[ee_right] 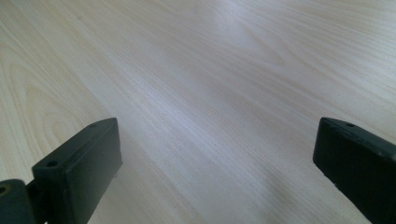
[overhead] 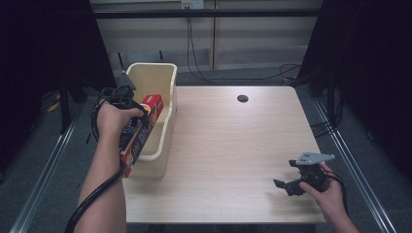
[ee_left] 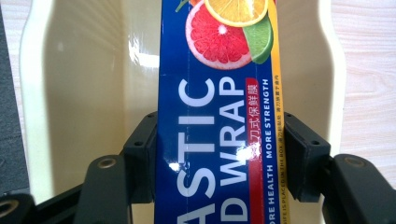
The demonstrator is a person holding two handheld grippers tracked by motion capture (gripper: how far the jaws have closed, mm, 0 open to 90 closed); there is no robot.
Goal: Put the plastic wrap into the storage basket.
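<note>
A long blue and red plastic wrap box [overhead: 140, 133] lies slanted over the cream bin [overhead: 165, 77] at the table's left edge, its near end sticking out past the bin's front. My left gripper [overhead: 127, 99] is shut on the box; in the left gripper view both jaws press the sides of the plastic wrap box [ee_left: 217, 140] above the bin's [ee_left: 79, 93] inside. My right gripper [overhead: 291, 186] rests low at the table's near right, open, with only bare wood between its fingers [ee_right: 79, 163].
The wooden table [overhead: 228, 145] has a dark round cable hole [overhead: 242, 98] near its far edge. Cables hang behind the table. Metal rails run along the floor on both sides.
</note>
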